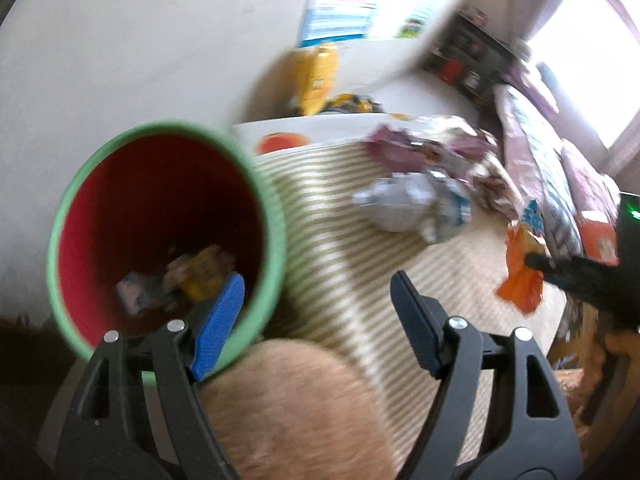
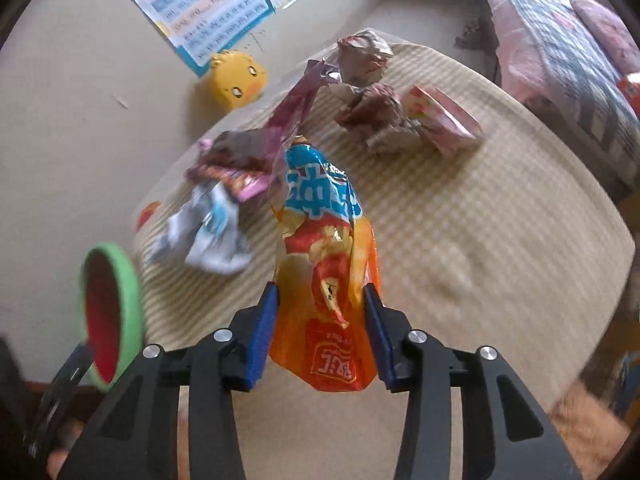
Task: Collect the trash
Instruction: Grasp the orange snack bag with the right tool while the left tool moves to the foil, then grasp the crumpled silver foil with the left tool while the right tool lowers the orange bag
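1. Right gripper [image 2: 320, 320]: fingers clenched on the orange and blue snack bag [image 2: 324, 264], lifted off the striped counter [image 2: 480, 220]. The bag's long axis runs straight out along the fingers, its blue end far and its orange end back between the pads.
2. Left gripper [image 1: 316, 308]: fingers spread apart. 1 blue pad [image 1: 220, 320] sits over the near rim of the green bin [image 1: 168, 240]; the other pad is outside, over the counter. Whether that pad touches the rim, cannot tell, the view is blurred.
3. Bin: red inside, tilted, mouth toward the cameras, a few wrappers already at the bottom.
4. Key relation: in the right wrist view the bin [image 2: 112, 312] lies to the near left of the bag, well apart. The bag must travel left, probably blue end first, into the mouth. The right gripper carries it; the left is the one at the bin.
5. Still on the counter: a crumpled white wrapper [image 2: 208, 236], a purple wrapper [image 2: 240, 160], brown crumpled paper [image 2: 364, 60] and a pink carton [image 2: 440, 120] at the far side.
6. Judgement: early to mid task.
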Motion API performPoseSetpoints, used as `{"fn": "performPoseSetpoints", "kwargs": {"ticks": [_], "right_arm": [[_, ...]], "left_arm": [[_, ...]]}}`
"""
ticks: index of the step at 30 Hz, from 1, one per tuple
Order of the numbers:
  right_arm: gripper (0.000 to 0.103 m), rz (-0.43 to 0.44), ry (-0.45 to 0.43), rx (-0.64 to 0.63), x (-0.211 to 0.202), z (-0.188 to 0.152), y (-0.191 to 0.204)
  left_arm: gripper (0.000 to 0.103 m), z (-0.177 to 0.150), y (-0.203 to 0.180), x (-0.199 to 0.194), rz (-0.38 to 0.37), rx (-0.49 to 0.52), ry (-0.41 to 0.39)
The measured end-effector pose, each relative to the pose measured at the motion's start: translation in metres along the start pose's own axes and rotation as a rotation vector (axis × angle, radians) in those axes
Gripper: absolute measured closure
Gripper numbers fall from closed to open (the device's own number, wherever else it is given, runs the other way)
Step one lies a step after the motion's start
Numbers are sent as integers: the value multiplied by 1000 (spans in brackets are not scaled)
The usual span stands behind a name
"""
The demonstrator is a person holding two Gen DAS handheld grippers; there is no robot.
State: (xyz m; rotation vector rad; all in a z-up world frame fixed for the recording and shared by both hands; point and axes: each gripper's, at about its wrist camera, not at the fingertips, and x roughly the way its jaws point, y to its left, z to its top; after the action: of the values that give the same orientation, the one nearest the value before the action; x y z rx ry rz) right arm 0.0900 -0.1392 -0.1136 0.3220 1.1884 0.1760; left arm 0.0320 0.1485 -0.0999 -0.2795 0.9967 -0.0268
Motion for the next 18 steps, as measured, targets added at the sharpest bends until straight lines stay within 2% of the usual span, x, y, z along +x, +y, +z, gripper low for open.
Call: {"fn": "performPoseSetpoints", "kwargs": {"ticks": [3,5,7,10,14,15,18], "right_arm": [[61,66,-31,44,-28,-24,-10],[61,80,-45,68,-35,-33,-15],[61,110,-34,102,-34,-37,-24],[61,132,-24,143,-34,-38,-39],[60,190,-26,177,-39,-36,-48],[60,206,-28,180,-40,-35,-48],[59,240,-39,171,-45,-35,-46]], "left_arm": [[30,13,-31,13,0,94,-28],[30,26,-47,33,33,191,-25],[30,36,-54,51,68,260,5],[30,48,-65,77,67,351,66],[30,49,-79,112,87,466,180],[30,48,-82,119,103,487,193],[30,47,-95,127,170,523,161]]}}
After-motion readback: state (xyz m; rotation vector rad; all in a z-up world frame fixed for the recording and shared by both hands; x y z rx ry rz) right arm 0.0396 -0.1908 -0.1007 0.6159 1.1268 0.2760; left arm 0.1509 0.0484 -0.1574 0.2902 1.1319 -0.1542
